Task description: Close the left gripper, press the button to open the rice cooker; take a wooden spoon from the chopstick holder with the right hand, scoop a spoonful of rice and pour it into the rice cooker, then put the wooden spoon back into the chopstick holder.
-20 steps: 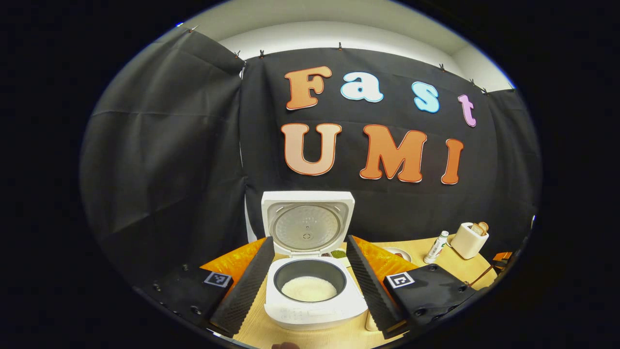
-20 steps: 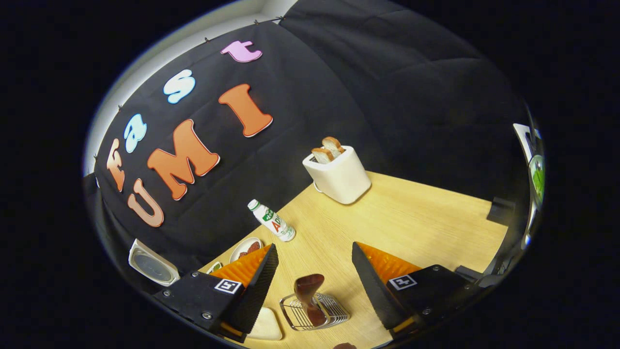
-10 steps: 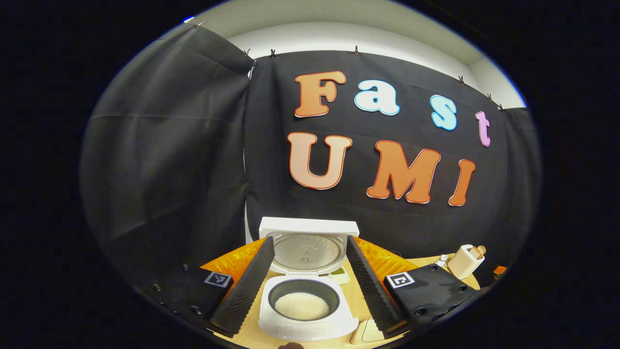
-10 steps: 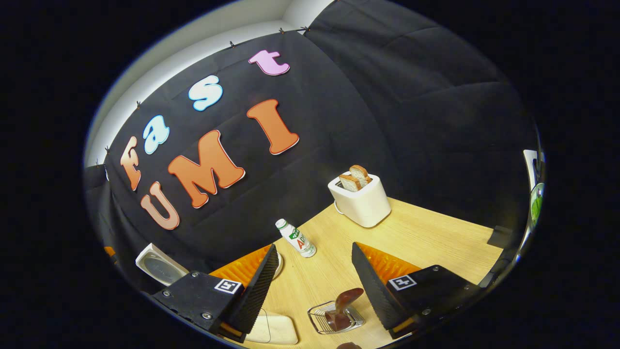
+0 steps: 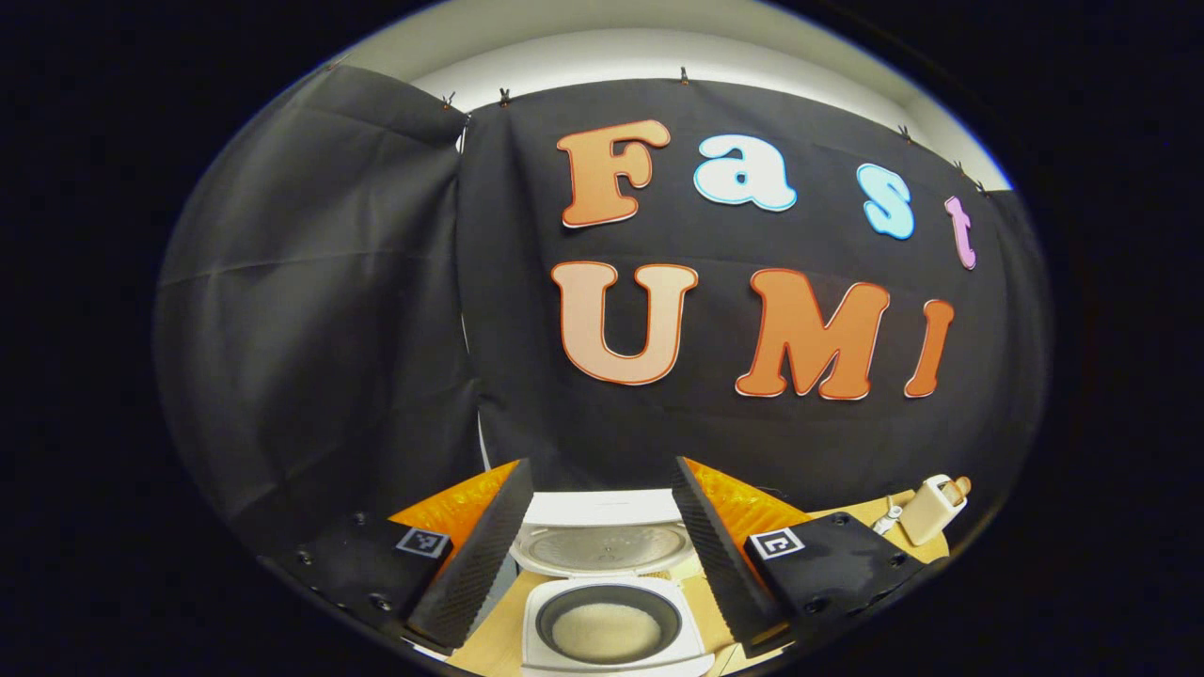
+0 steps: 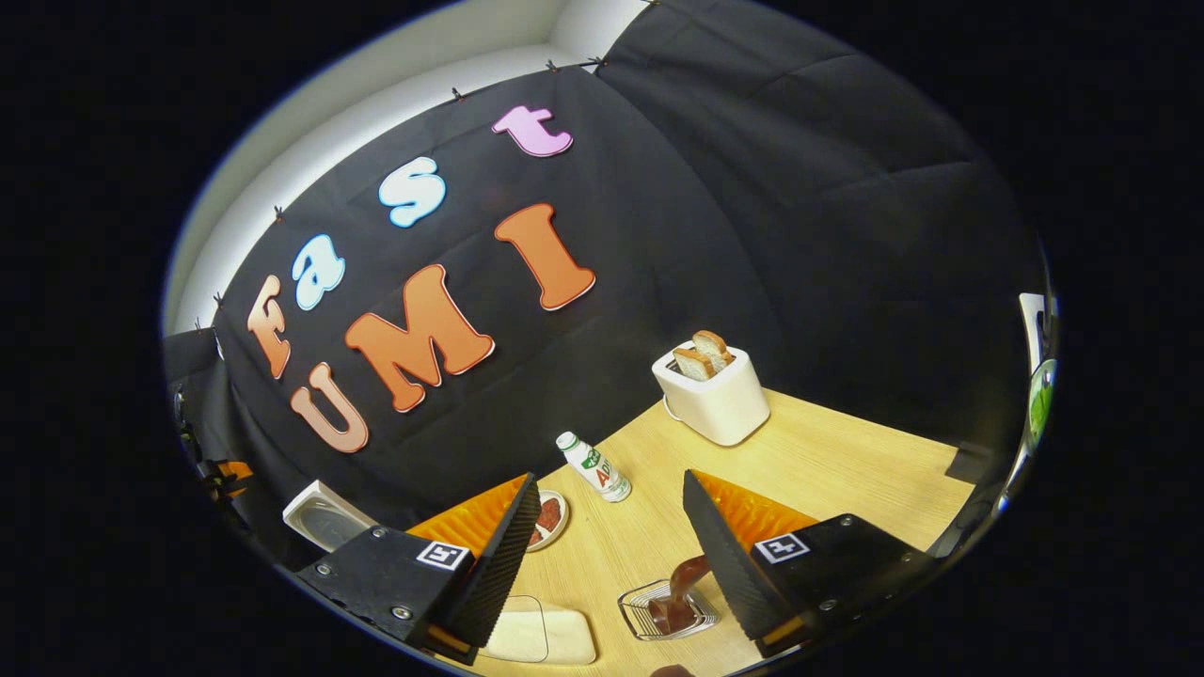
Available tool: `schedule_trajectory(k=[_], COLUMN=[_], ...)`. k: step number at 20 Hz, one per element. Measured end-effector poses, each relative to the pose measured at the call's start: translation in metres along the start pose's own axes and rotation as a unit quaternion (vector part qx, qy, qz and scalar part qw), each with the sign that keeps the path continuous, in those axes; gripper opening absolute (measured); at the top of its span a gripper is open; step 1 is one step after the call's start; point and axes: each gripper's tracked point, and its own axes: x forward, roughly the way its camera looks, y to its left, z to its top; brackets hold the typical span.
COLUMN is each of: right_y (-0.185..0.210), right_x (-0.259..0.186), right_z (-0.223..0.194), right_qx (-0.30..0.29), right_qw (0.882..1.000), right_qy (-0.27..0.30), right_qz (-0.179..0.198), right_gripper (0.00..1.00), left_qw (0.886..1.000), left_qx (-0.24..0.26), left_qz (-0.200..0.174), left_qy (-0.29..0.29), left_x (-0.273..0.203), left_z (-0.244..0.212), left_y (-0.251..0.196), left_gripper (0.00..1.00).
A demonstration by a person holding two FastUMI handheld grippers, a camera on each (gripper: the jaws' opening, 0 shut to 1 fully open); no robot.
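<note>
Rice cooker (image 5: 611, 616) on table (image 6: 828, 461), lid up, rice (image 5: 607, 632) in pot, seen between left gripper (image 5: 602, 555) fingers, spread, holding nothing. Right gripper (image 6: 611, 545) fingers spread, empty. Wooden spoon (image 6: 685, 585) stands tilted in wire chopstick holder (image 6: 658, 613), just beside right finger. Toaster (image 6: 713, 395) with bread far; bottle (image 6: 594, 466) between.

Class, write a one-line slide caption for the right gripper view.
Wooden spoon standing in the wire chopstick holder on the table, toaster behind.
</note>
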Motion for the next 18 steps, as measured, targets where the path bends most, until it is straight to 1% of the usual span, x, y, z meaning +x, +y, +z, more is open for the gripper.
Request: schedule_trajectory(k=[1, 3, 4, 6, 7, 8, 10, 13, 14, 18], right_y=[-0.001, -0.002, -0.001, 0.003, 0.004, 0.005, 0.002, 0.0, 0.001, 0.009], right_x=[0.0, 0.002, 0.004, 0.007, 0.008, 0.011, 0.014, 0.015, 0.014, 0.015], right_z=[0.002, 0.002, 0.002, 0.003, 0.004, 0.003, 0.002, 0.001, 0.002, 0.005], right_qx=[-0.001, -0.002, -0.001, -0.003, -0.006, -0.009, -0.015, -0.028, -0.03, -0.036], right_qw=[1.0, 1.0, 1.0, 1.0, 1.0, 1.0, 1.0, 0.999, 0.999, 0.999], right_qy=[-0.003, -0.003, -0.002, -0.003, -0.005, -0.005, -0.004, -0.001, 0.0, 0.002], right_qz=[-0.002, -0.005, -0.005, -0.002, -0.003, -0.004, -0.013, -0.021, -0.021, -0.014], right_gripper=[0.95, 0.94, 0.94, 0.95, 0.95, 0.95, 0.94, 0.95, 0.95, 0.95], left_qw=[1.0, 0.999, 0.999, 0.997, 0.995, 0.994, 0.991, 0.986, 0.988, 0.99], left_qx=[-0.009, -0.018, -0.002, 0.045, 0.058, 0.062, 0.05, 0.018, 0.0, 0.001], left_qz=[-0.019, -0.026, -0.024, -0.007, -0.009, -0.014, -0.009, -0.011, -0.013, -0.015], left_qy=[0.004, 0.021, 0.033, 0.061, 0.074, 0.091, 0.127, 0.163, 0.151, 0.141], left_x=[0.012, 0.04, 0.056, 0.085, 0.097, 0.107, 0.125, 0.128, 0.126, 0.097], left_z=[0.003, 0.003, 0.0, -0.01, -0.016, -0.027, -0.053, -0.081, -0.082, -0.091], left_y=[-0.011, -0.018, -0.02, -0.016, -0.018, -0.023, -0.022, -0.012, -0.011, -0.005], left_gripper=[1.0, 1.0, 1.0, 0.99, 1.0, 1.0, 1.0, 1.0, 1.0, 1.0])
